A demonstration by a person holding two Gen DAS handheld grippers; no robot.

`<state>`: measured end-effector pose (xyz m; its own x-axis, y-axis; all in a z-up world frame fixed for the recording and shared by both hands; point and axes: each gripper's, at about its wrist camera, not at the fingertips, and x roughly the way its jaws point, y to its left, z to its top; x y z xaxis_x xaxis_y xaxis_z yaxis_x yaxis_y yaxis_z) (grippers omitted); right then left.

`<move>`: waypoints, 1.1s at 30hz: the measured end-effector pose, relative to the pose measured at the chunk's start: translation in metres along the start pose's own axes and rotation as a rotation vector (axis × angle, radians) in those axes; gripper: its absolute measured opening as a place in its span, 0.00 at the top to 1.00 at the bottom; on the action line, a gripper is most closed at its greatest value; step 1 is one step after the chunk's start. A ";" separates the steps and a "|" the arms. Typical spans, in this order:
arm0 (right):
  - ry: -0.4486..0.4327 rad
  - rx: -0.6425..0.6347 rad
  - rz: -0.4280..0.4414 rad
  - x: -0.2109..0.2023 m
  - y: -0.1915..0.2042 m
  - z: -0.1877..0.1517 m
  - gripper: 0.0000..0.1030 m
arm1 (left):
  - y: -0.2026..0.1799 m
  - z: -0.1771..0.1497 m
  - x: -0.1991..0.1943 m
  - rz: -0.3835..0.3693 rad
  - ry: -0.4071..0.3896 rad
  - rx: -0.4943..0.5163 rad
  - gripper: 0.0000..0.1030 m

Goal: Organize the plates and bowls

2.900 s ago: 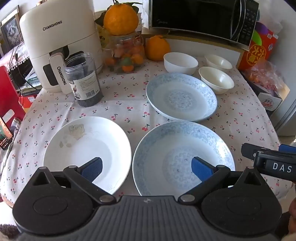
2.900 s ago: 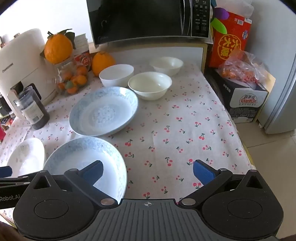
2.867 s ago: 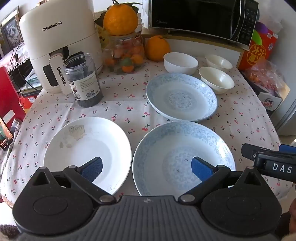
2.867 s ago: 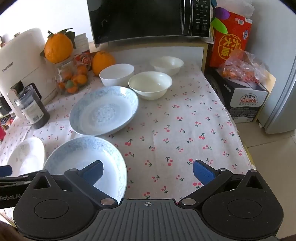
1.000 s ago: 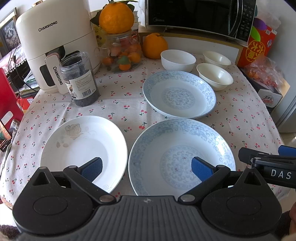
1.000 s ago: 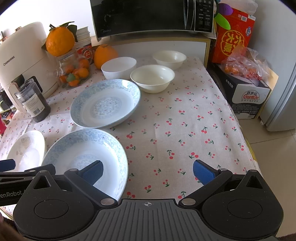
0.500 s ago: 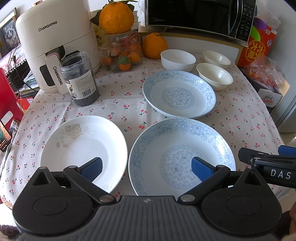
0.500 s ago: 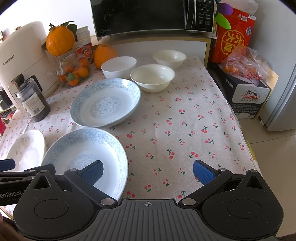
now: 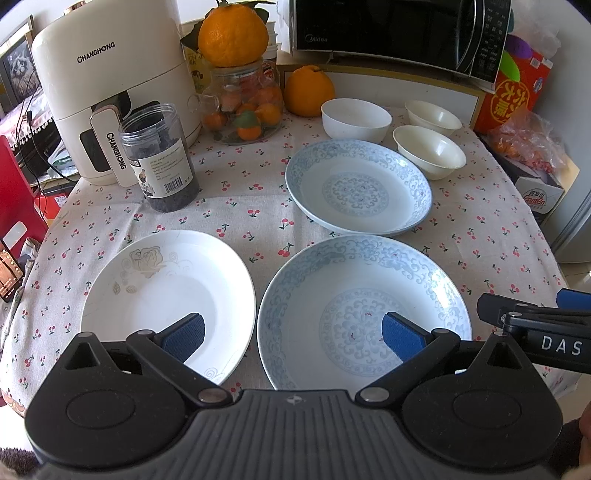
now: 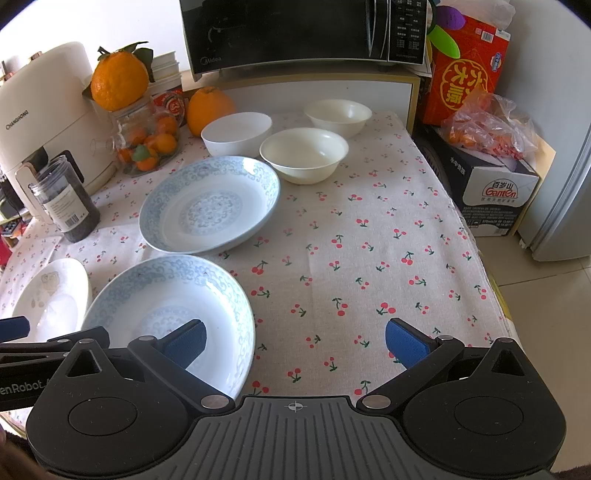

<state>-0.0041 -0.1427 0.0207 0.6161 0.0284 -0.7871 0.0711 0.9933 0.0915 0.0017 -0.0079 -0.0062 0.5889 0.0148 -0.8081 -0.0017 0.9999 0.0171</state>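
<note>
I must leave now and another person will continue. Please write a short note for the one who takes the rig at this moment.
Left hand-held gripper: open, holds nothing, above the near edge between the white plate and the near blue plate.
Right hand-held gripper: open, holds nothing, above the tablecloth, right of the near blue plate.
The far blue plate lies behind the near one. Three white bowls stand apart near the microwave.
Done: nothing is stacked yet.
Left: probably stack the plates, then nest the bowls.
</note>
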 end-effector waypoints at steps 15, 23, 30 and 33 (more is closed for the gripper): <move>-0.010 0.008 -0.023 -0.003 -0.002 0.004 0.00 | 0.003 0.002 0.004 0.010 0.013 -0.005 0.00; -0.022 0.044 0.013 -0.018 -0.008 0.033 0.00 | 0.001 0.016 -0.002 0.005 -0.041 0.013 0.00; -0.004 -0.079 0.049 -0.013 -0.002 0.057 0.00 | -0.002 0.037 0.001 -0.013 -0.043 0.076 0.00; 0.032 -0.102 0.072 -0.001 -0.001 0.064 0.00 | 0.002 0.046 0.008 -0.035 -0.020 0.058 0.00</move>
<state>0.0449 -0.1509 0.0605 0.5916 0.1023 -0.7998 -0.0541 0.9947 0.0872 0.0436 -0.0067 0.0151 0.6042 -0.0205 -0.7966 0.0652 0.9976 0.0237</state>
